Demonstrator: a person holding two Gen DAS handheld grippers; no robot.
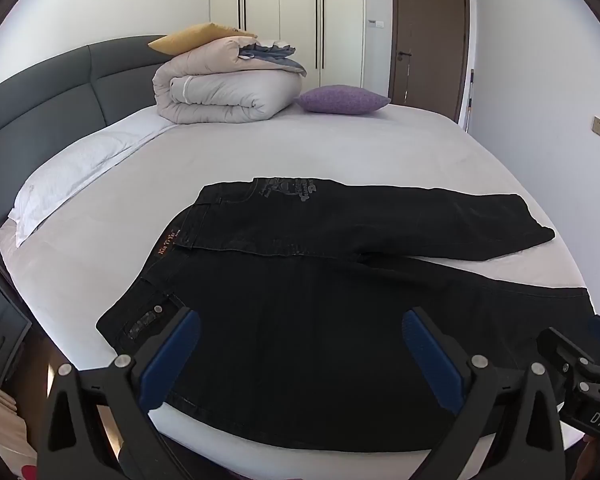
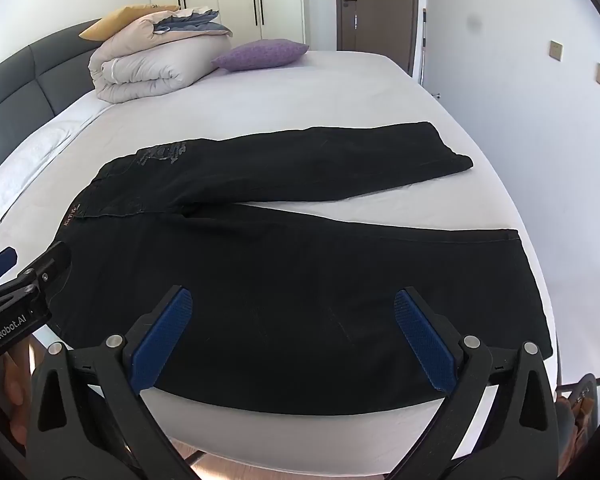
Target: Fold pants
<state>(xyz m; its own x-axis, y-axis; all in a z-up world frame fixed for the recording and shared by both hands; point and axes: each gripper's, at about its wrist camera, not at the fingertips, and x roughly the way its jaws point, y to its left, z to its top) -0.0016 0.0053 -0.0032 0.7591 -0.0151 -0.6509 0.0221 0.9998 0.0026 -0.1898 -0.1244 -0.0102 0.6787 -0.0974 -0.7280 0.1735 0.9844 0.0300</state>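
1. This is a bedroom in a home: a wide bed with a pale grey-white sheet fills the middle of both views.
2. A padded dark grey headboard runs along the left edge of the frame.
3. A rolled beige quilt, a mustard-yellow pillow and a purple patterned cushion sit in the upper centre.
4. Behind them, at the top, stand white wardrobe doors with long black handles and a brown wooden door.

Black pants flat on bed, legs splayed.
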